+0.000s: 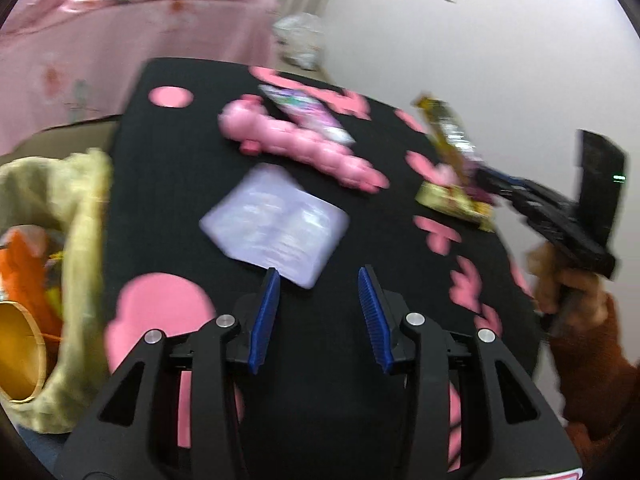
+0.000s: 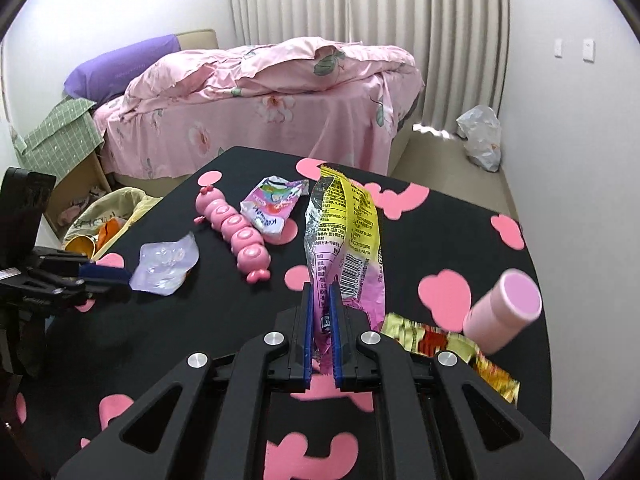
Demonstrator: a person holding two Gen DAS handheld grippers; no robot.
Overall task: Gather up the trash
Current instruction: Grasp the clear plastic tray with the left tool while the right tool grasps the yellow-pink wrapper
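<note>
Between the pads of the right gripper point(image 2: 320, 300) a yellow-pink wrapper point(image 2: 344, 236) is being clamped upright; the left gripper point(image 1: 318, 276) is being held unclenched and empty just before a clear plastic piece point(image 1: 276, 224).

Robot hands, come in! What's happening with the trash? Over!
Right gripper shut on yellow snack wrapper, lifted off table. Left gripper open, empty, near clear plastic wrapper. Trash bag beside table. Pink caterpillar toy close by.
</note>
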